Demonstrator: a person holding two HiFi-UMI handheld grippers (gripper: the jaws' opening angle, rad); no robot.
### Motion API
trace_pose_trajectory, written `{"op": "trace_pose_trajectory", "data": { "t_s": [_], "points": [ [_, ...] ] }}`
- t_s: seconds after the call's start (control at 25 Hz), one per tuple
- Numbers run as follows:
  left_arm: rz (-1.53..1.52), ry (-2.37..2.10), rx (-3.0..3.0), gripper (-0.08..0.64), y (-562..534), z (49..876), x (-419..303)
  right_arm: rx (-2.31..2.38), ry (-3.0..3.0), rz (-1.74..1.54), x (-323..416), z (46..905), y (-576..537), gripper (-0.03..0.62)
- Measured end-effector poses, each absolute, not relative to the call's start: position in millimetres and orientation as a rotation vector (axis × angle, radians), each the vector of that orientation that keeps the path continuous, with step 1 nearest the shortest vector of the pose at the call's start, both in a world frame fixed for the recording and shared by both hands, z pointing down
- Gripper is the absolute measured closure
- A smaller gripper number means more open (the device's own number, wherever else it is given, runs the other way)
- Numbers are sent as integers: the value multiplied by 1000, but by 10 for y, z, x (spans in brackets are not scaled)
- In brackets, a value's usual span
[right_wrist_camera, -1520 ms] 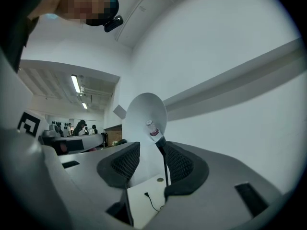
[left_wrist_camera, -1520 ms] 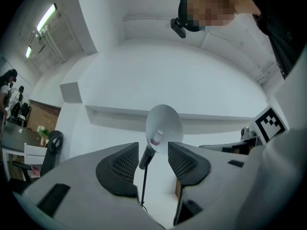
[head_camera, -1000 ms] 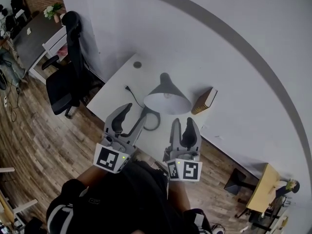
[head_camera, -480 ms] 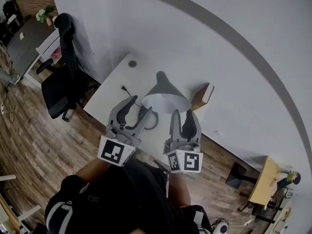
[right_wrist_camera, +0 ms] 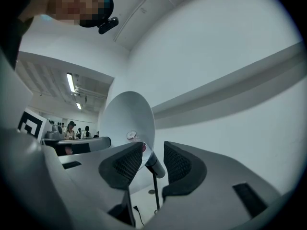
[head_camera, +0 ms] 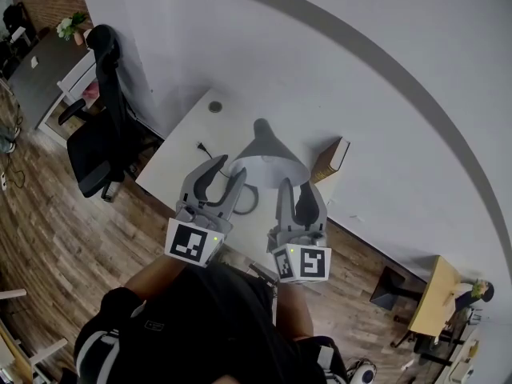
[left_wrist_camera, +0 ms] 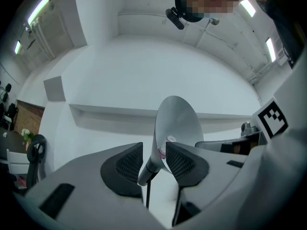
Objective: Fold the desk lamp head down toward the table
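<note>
A desk lamp with a grey cone shade (head_camera: pixel 268 146) stands upright on the white table (head_camera: pixel 180 162), its ring base (head_camera: pixel 248 200) near the front edge. My left gripper (head_camera: pixel 226 169) and right gripper (head_camera: pixel 299 186) hover side by side just short of the shade, both aimed at it. In the left gripper view the shade (left_wrist_camera: pixel 175 123) and its neck (left_wrist_camera: pixel 147 169) show through the gap of my left gripper (left_wrist_camera: pixel 153 159). The right gripper view frames the shade (right_wrist_camera: pixel 127 119) in my right gripper (right_wrist_camera: pixel 152 159). Both pairs of jaws have just been closing, with no pad pressing on anything.
A tan book (head_camera: pixel 332 160) stands against the wall right of the lamp. The lamp's cord and plug (head_camera: pixel 200 146) lie on the table's left half, near a round grommet (head_camera: pixel 214 106). A black office chair (head_camera: pixel 96 134) stands left of the table on wooden floor.
The left gripper has shifted right, closer to the lamp. Both grippers' jaws stand narrower than before. The lamp has not moved.
</note>
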State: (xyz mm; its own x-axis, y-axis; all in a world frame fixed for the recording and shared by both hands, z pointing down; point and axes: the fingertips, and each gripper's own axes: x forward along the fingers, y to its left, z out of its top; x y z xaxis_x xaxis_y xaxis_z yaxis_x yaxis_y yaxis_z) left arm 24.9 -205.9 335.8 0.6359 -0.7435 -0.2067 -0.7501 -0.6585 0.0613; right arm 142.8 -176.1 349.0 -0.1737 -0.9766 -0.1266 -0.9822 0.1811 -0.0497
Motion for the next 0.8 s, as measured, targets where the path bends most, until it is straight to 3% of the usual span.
{"op": "trace_pose_trajectory", "data": {
  "t_s": [0.36,0.8],
  "points": [
    [340,1265,-2819,444,-2049,3365,280,-1902,2338,28,1405,3540,-1768,529],
    [349,1254,-2849,491,-1983,3431,284,-1899,2331,-2,1401,3595,-1739,541]
  ]
}}
